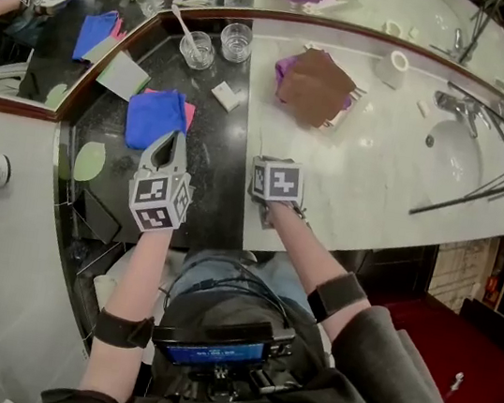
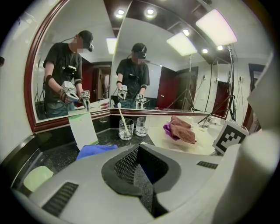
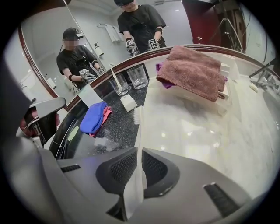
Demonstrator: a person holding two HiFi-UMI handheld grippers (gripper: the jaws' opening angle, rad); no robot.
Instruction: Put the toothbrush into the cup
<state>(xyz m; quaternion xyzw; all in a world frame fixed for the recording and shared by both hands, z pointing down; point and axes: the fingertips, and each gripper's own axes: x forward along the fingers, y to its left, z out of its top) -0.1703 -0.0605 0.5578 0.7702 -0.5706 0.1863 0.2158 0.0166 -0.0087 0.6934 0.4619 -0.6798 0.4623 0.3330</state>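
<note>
White toothbrush [image 3: 138, 127] lengthwise in right claw [image 3: 138, 152], bristles toward mirror [image 3: 52, 39]

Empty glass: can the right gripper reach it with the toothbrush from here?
Probably yes. The right gripper has the toothbrush between its jaws, and the empty glass stands open-topped ahead; only a small white block lies beside the path.

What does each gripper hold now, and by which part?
Right gripper holds the white toothbrush by its handle; left gripper is shut, empty.
</note>
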